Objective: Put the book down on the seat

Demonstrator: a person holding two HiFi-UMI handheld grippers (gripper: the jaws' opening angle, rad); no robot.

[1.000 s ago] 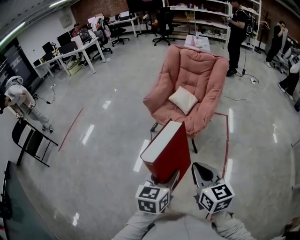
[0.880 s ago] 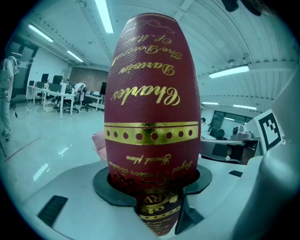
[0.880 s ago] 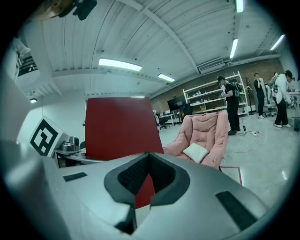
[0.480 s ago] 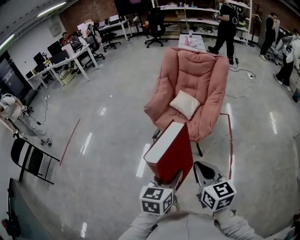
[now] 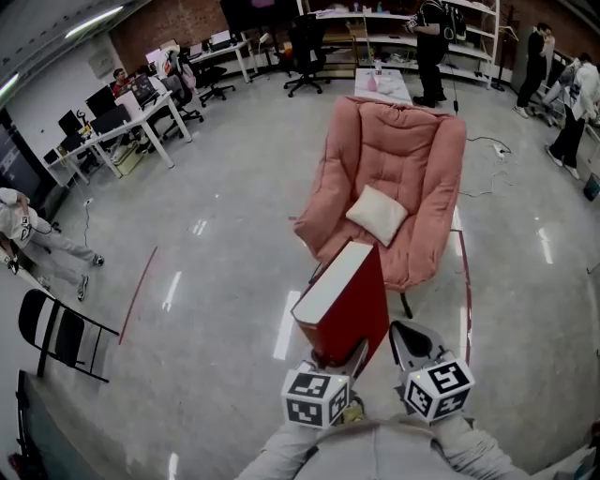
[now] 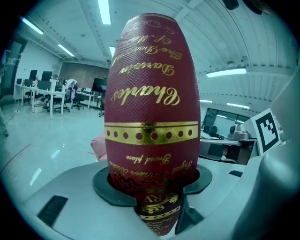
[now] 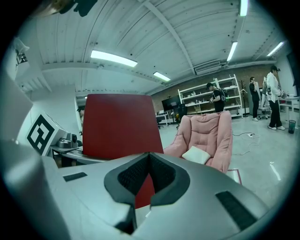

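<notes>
A thick red book (image 5: 343,300) with white page edges stands tilted in front of me, its lower end clamped in my left gripper (image 5: 338,362). In the left gripper view its gold-lettered spine (image 6: 152,108) fills the frame between the pads of the left gripper (image 6: 152,190). My right gripper (image 5: 409,343) hovers just right of the book, shut and holding nothing. The right gripper (image 7: 149,165) looks past the book's red cover (image 7: 117,124). Ahead stands a pink padded chair (image 5: 398,155) with a white cushion (image 5: 377,214) on its seat. The chair (image 7: 206,131) and cushion (image 7: 196,154) also show there.
A black folding chair (image 5: 54,333) stands at the left. Desks with monitors (image 5: 127,108) line the far left, shelves (image 5: 394,23) the back wall. A low table (image 5: 384,84) sits behind the pink chair. People stand at the left (image 5: 23,225), back (image 5: 431,42) and right (image 5: 572,103). Red tape (image 5: 139,279) marks the floor.
The pink chair has come slightly nearer in the view. The person at the left and the one at the back have both walked leftward. Both grippers hold the same pose.
</notes>
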